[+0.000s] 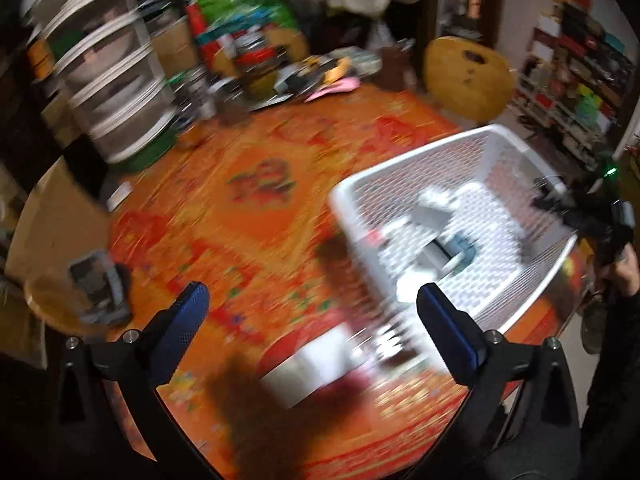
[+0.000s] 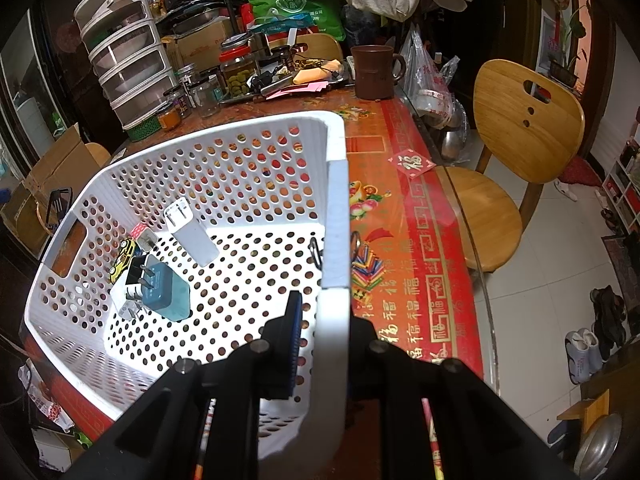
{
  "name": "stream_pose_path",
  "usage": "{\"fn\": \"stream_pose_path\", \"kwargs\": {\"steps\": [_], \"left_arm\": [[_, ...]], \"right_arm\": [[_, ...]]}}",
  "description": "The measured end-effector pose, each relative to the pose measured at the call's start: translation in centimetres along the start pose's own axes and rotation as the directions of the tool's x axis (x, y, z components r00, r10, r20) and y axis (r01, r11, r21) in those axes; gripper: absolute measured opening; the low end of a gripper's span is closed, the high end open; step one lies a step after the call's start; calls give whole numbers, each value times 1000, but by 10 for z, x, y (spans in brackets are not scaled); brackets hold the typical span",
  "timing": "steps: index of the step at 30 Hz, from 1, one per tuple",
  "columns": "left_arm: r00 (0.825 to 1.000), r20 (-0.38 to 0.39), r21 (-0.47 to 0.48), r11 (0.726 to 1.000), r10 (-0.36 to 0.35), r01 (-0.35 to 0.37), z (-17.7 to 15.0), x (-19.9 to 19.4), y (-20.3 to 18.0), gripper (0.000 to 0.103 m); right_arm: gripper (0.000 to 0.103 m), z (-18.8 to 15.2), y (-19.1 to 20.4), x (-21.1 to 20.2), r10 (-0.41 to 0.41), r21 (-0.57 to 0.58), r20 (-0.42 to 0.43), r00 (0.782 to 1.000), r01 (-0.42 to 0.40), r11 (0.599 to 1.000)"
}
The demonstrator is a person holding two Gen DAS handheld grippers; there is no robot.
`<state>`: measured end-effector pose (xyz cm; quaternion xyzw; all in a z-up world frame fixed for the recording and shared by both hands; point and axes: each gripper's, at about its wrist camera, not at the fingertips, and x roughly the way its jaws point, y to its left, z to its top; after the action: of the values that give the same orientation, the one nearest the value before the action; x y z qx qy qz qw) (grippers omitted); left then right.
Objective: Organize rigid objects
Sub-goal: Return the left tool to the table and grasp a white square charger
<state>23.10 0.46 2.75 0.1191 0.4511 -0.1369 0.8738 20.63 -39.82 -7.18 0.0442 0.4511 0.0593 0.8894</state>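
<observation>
Jaws of the right gripper (image 2: 320, 344) clamp the near wall of the white basket (image 2: 248, 148), which sits on the red-patterned desk (image 2: 404, 216). Inside the basket lie a teal charger (image 2: 166, 290), a white charger (image 2: 192, 232), a yellow toy car (image 2: 123, 259) and a clip (image 2: 315, 252). Left gripper (image 1: 312, 312) hangs over the desk beside the basket (image 1: 400, 172), jaws spread wide with nothing between them. Its view is heavily blurred; a pale boxy shape (image 1: 304, 372) below it cannot be identified.

Left wrist view motion-smeared — white basket (image 1: 460, 208) contents and nearby tabletop items (image 1: 304, 372) unreadable blurs.
</observation>
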Motion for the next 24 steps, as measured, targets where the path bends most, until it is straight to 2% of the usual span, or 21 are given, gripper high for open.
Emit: {"fn": "stream_pose_path", "kwargs": {"steps": [3,5,7,11,15,22,24], "left_arm": [[998,-65,-73,997,24,-29,-28,18,39,102],[992,-123,-83,996,29,-39,-47,38,52,102],[981,-194,-76,996,27,-43,-67,64,56,102],[960,-280,-51,999,-5,-10,-98,104,48,102],[947,-321,-29,1000,-20,11,-113,128,34,102],[940,-338,-36,999,-43,32,-113,147,28,102],[938,-343,-27,999,-40,33,-114,151,24,97]], "right_arm": [[15,0,0,0,5,3,3,1000,-5,1000],[15,1,0,-1,8,5,4,1000,-8,1000],[15,0,-1,-1,7,5,4,1000,-7,1000],[15,1,-1,-1,7,8,3,1000,-7,1000],[15,0,-1,-1,3,5,2,1000,-3,1000],[16,0,-1,-2,4,4,2,1000,-4,1000],[16,0,-1,-2,4,3,2,1000,-4,1000]]}}
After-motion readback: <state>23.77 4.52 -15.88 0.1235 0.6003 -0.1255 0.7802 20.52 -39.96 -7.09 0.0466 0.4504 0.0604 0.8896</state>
